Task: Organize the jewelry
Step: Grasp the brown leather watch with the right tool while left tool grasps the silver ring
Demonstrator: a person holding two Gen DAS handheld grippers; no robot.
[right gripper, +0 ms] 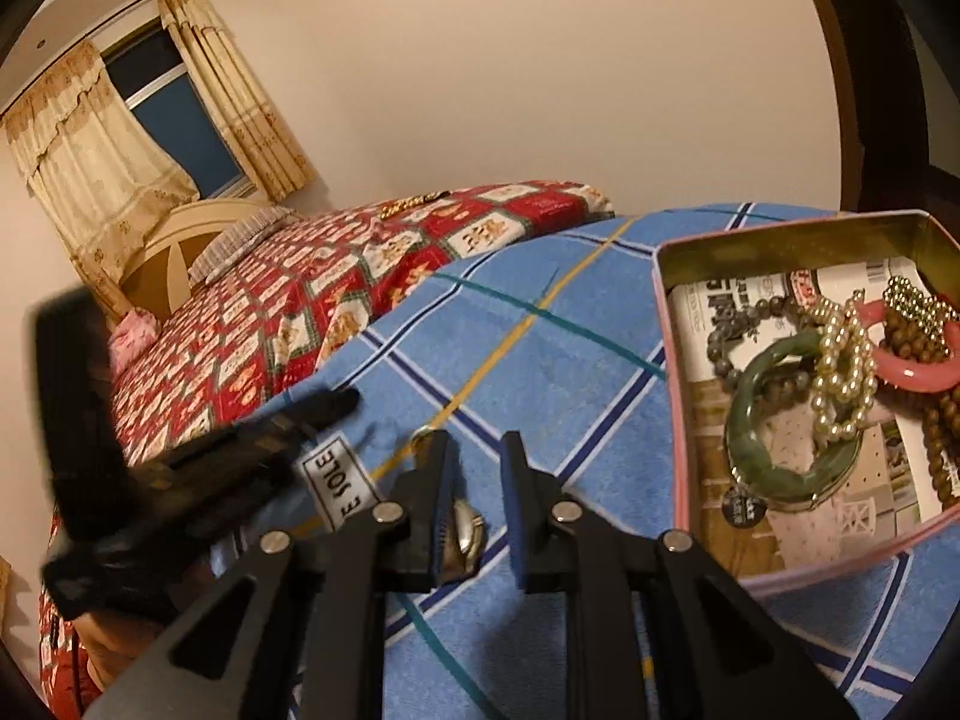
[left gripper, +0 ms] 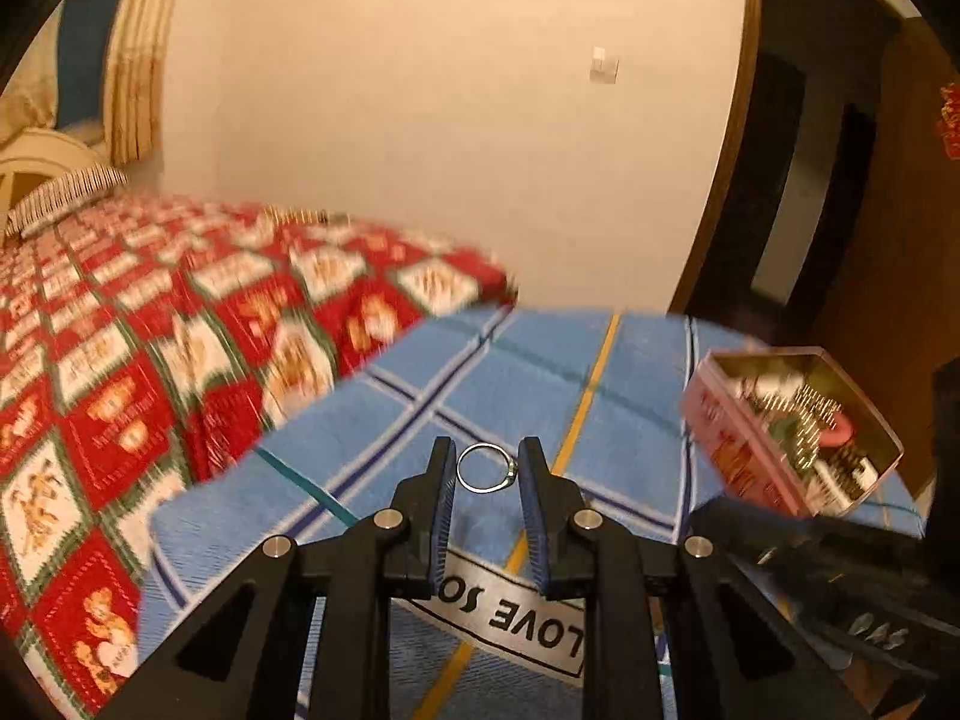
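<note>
The left tongs (left gripper: 487, 444) were closed narrowly and pinched a thin silver ring (left gripper: 510, 469) between the two tips, one pad on each side of it, above the blue checked towel (left gripper: 540, 372) that covered the end of the bed (left gripper: 180, 330). The ring looked sharp while the red quilt behind it was blurred. To the right on the towel stood the open pink tin (right gripper: 672, 360). In it lay a green bangle (right gripper: 737, 426), a pearl bracelet (right gripper: 840, 384), a pink bangle (right gripper: 912, 375) and strings of brown beads (right gripper: 942, 420), all on printed paper. The right tongs (right gripper: 477, 438) hovered just beside the tin, their fingers slightly apart with nothing gripped between the tips. A small silvery-gold piece (right gripper: 465, 534) lay close beside the left finger; I could not tell whether it touched the pad.
</note>
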